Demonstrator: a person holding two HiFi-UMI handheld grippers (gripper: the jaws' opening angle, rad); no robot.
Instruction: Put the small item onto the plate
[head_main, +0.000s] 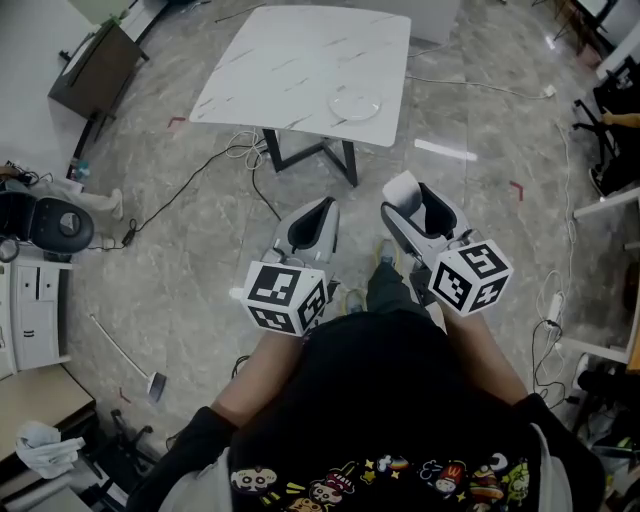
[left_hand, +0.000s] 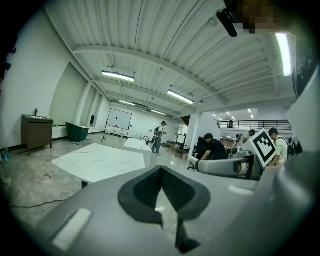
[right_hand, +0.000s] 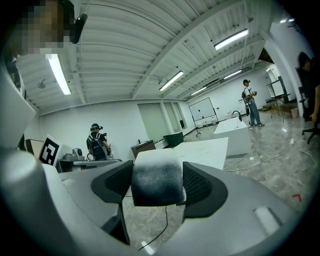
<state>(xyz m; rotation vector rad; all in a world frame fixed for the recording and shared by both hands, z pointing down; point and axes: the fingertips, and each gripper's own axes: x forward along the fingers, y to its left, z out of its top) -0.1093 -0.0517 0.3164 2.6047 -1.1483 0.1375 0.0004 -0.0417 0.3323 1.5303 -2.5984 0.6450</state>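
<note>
The person stands on the grey floor (head_main: 200, 260) and holds both tools in front of the body, well apart from the white worktop (head_main: 300, 70). The right hand-held gripper (head_main: 418, 208) pinches the small item (head_main: 401, 187), a pale block with rounded corners. In the right gripper view the item (right_hand: 156, 172) sits between the two dark pads and touches both, so the right hand-held gripper (right_hand: 157, 189) is closed on it and carries it in the air above the floor. The left hand-held gripper (head_main: 320, 215) is just beside the right one. In its own view the left hand-held gripper (left_hand: 161, 174) has its jaws pressed together at the tips, with nothing between them. The plate (head_main: 356, 105) is white and lies on the worktop near the edge closer to the person; it looks bare. The item is therefore well apart from the plate. A thin dark cable (head_main: 175, 195) runs over the floor from under the worktop toward the left. A dark cabinet (head_main: 95, 70) stands at the upper left. In both gripper views, other people are far behind in the large hall.
</note>
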